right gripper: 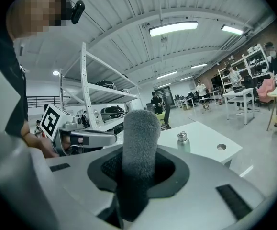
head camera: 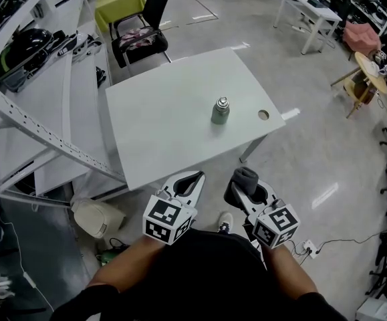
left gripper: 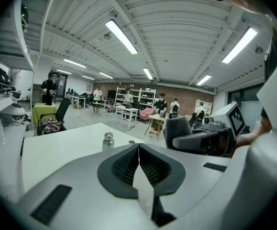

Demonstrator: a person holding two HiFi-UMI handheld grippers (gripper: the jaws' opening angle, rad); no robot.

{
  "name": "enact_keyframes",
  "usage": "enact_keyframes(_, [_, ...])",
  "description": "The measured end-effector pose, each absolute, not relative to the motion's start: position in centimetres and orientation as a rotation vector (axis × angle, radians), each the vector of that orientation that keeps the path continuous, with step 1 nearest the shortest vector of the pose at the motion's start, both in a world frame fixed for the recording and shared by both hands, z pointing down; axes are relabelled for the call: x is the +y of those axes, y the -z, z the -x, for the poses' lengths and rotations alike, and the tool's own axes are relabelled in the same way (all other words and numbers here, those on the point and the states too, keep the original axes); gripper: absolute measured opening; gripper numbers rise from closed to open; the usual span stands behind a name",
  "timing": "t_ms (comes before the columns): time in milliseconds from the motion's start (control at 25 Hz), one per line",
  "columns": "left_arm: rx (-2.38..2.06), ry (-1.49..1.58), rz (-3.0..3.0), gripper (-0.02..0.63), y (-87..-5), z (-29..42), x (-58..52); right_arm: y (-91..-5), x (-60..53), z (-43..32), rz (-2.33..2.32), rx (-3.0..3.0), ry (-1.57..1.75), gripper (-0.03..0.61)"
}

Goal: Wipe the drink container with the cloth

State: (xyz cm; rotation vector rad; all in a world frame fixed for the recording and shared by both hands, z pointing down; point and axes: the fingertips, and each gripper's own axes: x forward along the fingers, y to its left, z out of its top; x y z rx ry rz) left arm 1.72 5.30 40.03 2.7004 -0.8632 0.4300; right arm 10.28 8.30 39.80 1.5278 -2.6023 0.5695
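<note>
A small grey-green drink container (head camera: 220, 111) with a metal cap stands upright near the middle of the white table (head camera: 153, 132); it shows small in the left gripper view (left gripper: 108, 141) and the right gripper view (right gripper: 183, 142). My right gripper (head camera: 241, 180) is shut on a rolled grey cloth (right gripper: 139, 147), which sticks up between its jaws (head camera: 245, 177). My left gripper (head camera: 194, 179) is shut with nothing in it, jaws pressed together. Both grippers hover at the table's near edge, well short of the container.
A round cable hole (head camera: 263, 115) lies right of the container. White shelving (head camera: 39, 112) stands along the left. A black chair (head camera: 143, 29) sits beyond the table's far side. A round wooden table (head camera: 370, 72) stands at the right. A bag (head camera: 96, 216) lies on the floor.
</note>
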Motion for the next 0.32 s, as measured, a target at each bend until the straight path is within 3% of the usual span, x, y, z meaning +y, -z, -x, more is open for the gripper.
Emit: enact_keyframes(320, [-0.866,-0.421,-2.697,0.017,-39.58,-1.91,5.1,-39.39,8.1,-10.53,-1.537,-2.601,-0.572,0.115])
